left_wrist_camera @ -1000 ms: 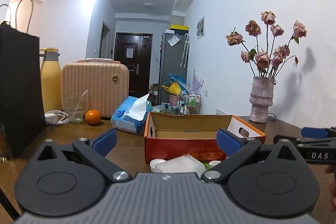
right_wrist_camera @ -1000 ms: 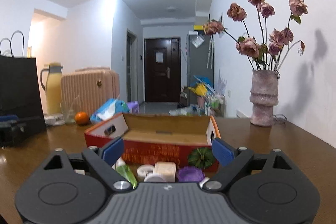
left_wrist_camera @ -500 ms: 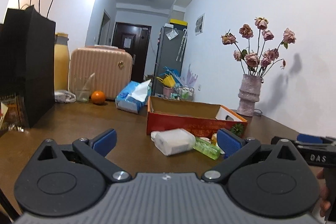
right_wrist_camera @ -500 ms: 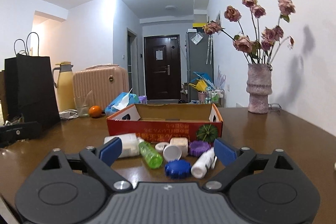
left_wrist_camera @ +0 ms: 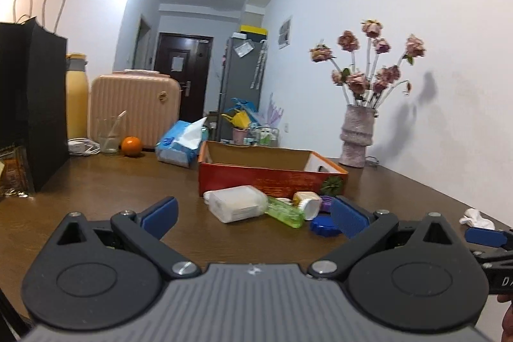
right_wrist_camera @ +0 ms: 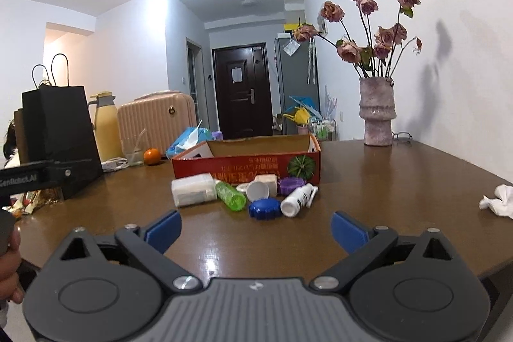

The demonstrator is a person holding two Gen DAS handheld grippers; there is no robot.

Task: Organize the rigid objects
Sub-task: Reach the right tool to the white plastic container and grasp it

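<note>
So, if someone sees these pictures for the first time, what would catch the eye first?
Probably the cluster of small things lying on the brown table in front of the red box: a green bottle, a blue lid and a white bottle. Next, the vase of dried roses by the right wall, and the black bag on the left.
</note>
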